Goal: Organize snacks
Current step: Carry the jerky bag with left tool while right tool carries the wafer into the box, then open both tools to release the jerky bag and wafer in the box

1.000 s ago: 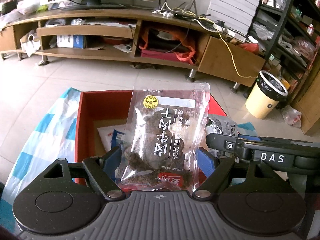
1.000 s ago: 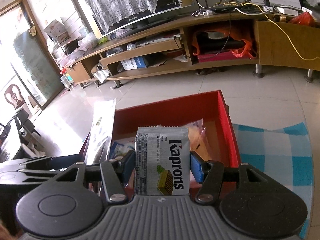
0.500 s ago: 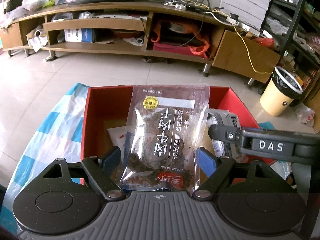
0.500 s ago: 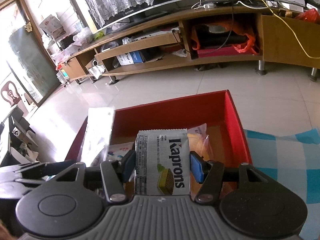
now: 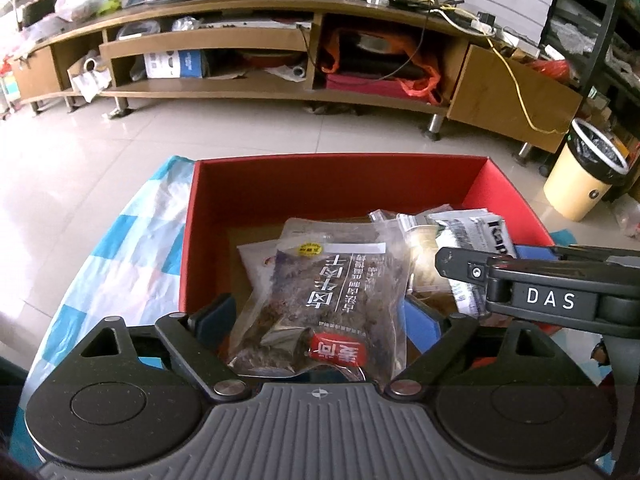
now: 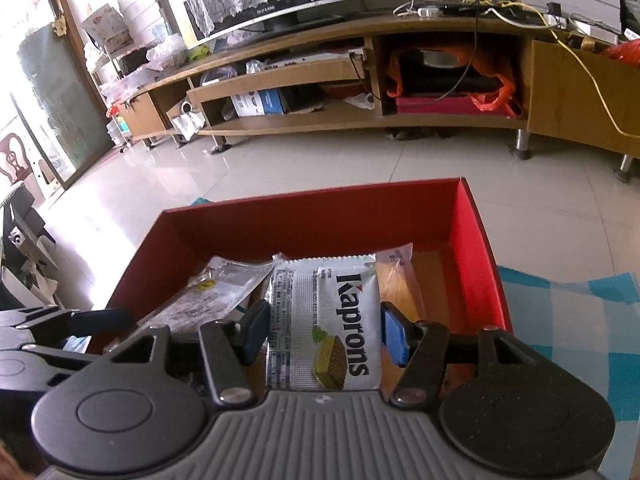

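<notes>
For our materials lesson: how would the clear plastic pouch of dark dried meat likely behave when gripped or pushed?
The clear plastic pouch of dark dried meat probably flops: it sags between the opening left gripper. Its glossy film looks slippery. Loose, lumpy contents likely shift, so it seems light.

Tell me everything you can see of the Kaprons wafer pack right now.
The Kaprons wafer pack is a silvery-white foil-look pillow pack with crimped ends, black "Kaprons" lettering, fine print and a picture of a wafer sandwich. It stands on end, logo reading sideways, clamped at its sides between the blue pads of the right gripper, over the red box. An orange snack bag sits just behind it; contact is unclear.
</notes>
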`<state>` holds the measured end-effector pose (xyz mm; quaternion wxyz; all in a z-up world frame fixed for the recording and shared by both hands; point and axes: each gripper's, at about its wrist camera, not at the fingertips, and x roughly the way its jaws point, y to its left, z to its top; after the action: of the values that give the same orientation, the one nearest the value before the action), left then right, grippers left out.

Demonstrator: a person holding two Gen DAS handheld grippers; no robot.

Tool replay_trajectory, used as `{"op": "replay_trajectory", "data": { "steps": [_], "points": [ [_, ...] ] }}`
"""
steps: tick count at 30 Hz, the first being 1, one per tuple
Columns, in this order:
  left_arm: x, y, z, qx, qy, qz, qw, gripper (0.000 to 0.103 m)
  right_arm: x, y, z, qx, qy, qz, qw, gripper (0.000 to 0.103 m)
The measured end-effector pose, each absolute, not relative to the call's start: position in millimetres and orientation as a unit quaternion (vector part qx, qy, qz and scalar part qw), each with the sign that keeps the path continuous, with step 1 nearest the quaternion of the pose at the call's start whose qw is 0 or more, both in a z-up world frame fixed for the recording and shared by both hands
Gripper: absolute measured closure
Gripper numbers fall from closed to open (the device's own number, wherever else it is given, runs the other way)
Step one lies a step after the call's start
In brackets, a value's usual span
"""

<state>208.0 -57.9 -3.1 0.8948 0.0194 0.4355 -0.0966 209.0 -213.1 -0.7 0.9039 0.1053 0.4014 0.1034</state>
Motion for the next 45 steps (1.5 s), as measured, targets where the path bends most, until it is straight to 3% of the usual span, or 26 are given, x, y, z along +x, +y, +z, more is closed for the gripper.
{"op": "replay_trajectory", "data": {
  "steps": [8, 29, 45],
  "points": [
    [205.5, -57.2, 1.8, 0.028, 0.423, -0.086, 0.902, 0.007, 209.4, -214.1, 2.1, 0.101, 0.394, 0.094, 0.909, 0.039],
    [198.9, -54.2, 8.5, 0.019, 0.419, -0.088, 0.904, 0.004, 196.6, -233.2, 8.6, 0.092, 0.383, 0.067, 0.917, 0.037],
    [148.5, -75.8, 8.1, 0.011, 0.438, -0.152, 0.886, 0.0, 144.1, -257.3, 15.2, 0.087, 0.391, 0.082, 0.913, 0.037]
  ]
}}
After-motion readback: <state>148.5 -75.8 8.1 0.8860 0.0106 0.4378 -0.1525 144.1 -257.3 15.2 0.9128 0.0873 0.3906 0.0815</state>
